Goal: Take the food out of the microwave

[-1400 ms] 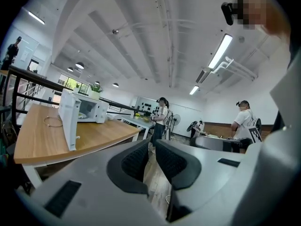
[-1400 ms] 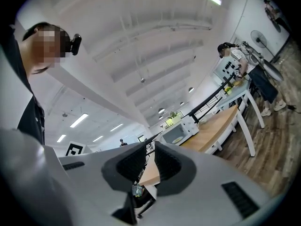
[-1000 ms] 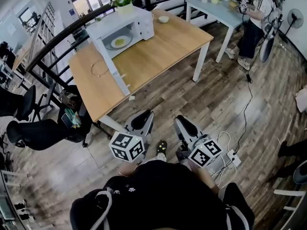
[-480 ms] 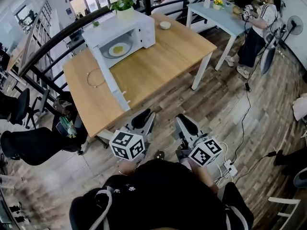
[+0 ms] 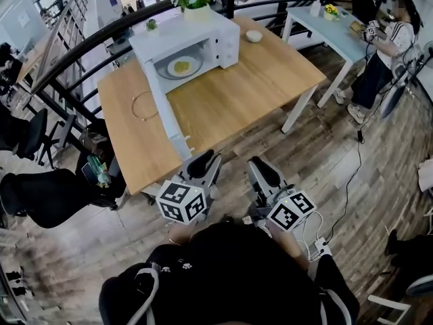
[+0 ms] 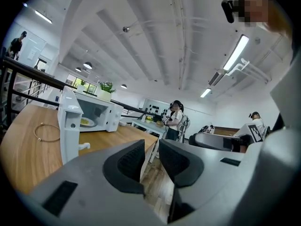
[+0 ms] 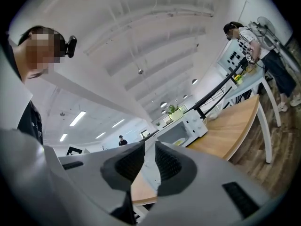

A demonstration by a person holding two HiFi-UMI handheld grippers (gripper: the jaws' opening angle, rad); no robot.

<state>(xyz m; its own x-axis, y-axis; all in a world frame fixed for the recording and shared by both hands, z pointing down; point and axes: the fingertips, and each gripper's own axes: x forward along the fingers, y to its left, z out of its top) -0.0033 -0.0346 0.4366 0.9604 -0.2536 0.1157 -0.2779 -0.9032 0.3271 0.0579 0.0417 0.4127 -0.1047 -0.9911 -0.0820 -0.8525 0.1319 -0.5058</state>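
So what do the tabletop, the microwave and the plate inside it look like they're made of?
Light brown rectangular tabletop: wood or wood-look laminate with a matte finish; faint grain streaks show. White box-shaped microwave: smooth painted metal or plastic, and the look doesn't say which. Round pale plate inside it: probably glazed ceramic or glass, but it is too small to be sure.

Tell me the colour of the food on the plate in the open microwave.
Yellow food, on a pale plate; the head view shows it best.
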